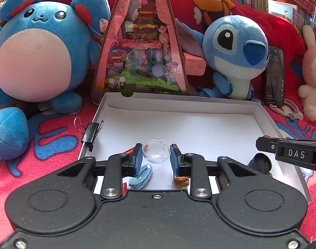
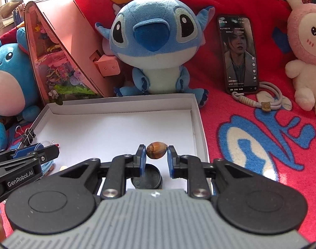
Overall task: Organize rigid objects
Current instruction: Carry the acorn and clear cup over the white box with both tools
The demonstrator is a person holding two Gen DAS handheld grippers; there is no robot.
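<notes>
A white shallow box (image 1: 178, 101) lies on a red blanket; it also shows in the right wrist view (image 2: 196, 122). My left gripper (image 1: 156, 154) is open around a clear plastic half-sphere (image 1: 156, 153) inside the box. A light blue clip (image 1: 140, 176) and a small brown object (image 1: 181, 182) lie under its fingers. My right gripper (image 2: 157, 152) is shut on a brown acorn-like nut (image 2: 156, 150), held above a black round lid (image 2: 146, 179) in the box. The right gripper shows at the right edge of the left wrist view (image 1: 261, 143).
A black binder clip (image 1: 91, 132) is clipped on the box's left wall. Behind the box stand a blue round plush (image 1: 35, 51), a pink triangular toy house (image 1: 141, 47), a Stitch plush (image 2: 153, 47), a phone (image 2: 239, 56) with a cable and a pink bunny plush (image 2: 305, 47).
</notes>
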